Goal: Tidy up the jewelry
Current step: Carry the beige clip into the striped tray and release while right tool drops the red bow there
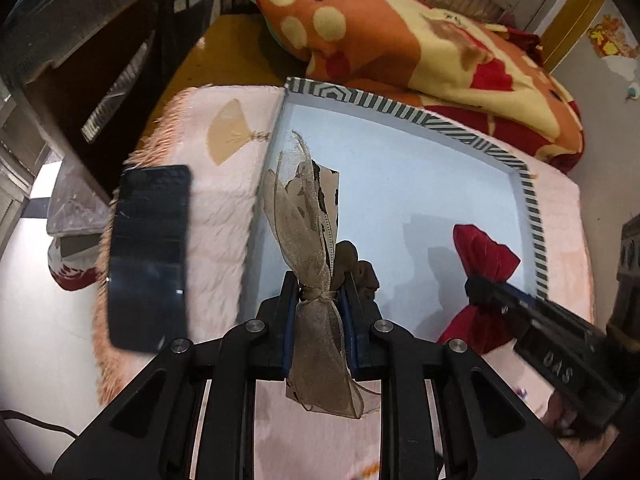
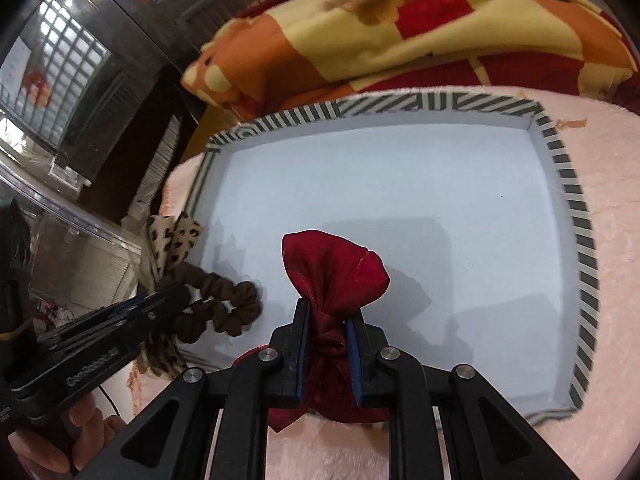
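Left wrist view: my left tongs (image 1: 319,300) pinch the tan bow (image 1: 308,216), my right tongs (image 2: 329,334) pinch the red bow (image 2: 334,270). I'd lower both flat into the tray (image 2: 568,184) ahead, well apart, before letting go.

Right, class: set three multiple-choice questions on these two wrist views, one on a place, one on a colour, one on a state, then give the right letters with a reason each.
1. Where does the black phone lie?
A. inside the tray
B. on the pink fluffy cloth, left of the tray
C. on the orange blanket

2. What colour is the bow held by the right gripper?
A. dark red
B. green
C. white

3. How does the left gripper stand?
A. wide open, holding nothing
B. out of view
C. shut on the sheer beige bow at its knot

Answers:
1 B: the phone rests on the cloth outside the striped tray rim.
2 A: the satin between the fingers is dark red.
3 C: both pads press the knot from either side.
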A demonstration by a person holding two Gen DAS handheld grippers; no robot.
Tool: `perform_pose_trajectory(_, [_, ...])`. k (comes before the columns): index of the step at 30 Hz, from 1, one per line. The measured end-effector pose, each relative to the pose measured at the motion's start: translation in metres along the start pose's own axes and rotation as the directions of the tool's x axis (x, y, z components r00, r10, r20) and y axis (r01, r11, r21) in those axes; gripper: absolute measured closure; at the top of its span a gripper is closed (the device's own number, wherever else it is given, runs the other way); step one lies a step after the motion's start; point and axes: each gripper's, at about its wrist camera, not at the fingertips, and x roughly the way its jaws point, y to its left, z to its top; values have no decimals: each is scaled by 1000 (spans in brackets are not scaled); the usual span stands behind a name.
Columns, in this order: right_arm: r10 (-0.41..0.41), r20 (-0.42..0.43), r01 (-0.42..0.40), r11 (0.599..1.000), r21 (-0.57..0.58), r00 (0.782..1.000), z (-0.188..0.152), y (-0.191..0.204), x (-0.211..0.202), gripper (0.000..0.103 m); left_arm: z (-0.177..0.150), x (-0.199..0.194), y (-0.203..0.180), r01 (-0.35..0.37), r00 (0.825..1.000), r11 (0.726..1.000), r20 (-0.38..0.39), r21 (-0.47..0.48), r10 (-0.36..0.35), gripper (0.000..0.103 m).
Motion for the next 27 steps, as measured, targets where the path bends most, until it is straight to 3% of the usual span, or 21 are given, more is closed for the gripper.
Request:
perform_pose_trajectory(7, [-17,-60,15,1000,-27,998,-4,-1,17,87,-7,38,1,-22,994,1000,-105,-3,21,85])
perform_pose_trajectory(10, [-11,-70,10,1000,-19,997,-5,-6,19,82,-19,43,4,-27,991,1000,-133,-15,25,84])
perform_pose_trajectory(12, [-6,-66,4,1000,-20,998,-3,-7,19,58,-25,42,7,-26,990,999,-138,-34,21,84])
perform_pose_trajectory(13, [-5,-59,4,1000,-19,998,-2,-7,18,56,-26,42,8,-26,990,999,-138,-39,20,84])
perform_pose_trajectory(19, [-11,6,11,999,-37,1000,-6,-5,-9,56,-29,32,5,-57,993,997,-107,-43,52,67])
perform_pose_trajectory(21, [-13,18,14,999,-40,1000,-10,-4,-20,56,-29,21,4,-56,996,998,-77,-37,53,51])
perform_pose_trajectory(22, [-13,25,14,999,-41,1000,-13,-4,-27,56,-28,16,2,-51,997,998,-62,-34,49,48])
perform_pose_trajectory(27, [-31,51,33,999,-33,998,-34,-6,-53,55,-33,-9,-6,-65,998,998,1,-7,65,45])
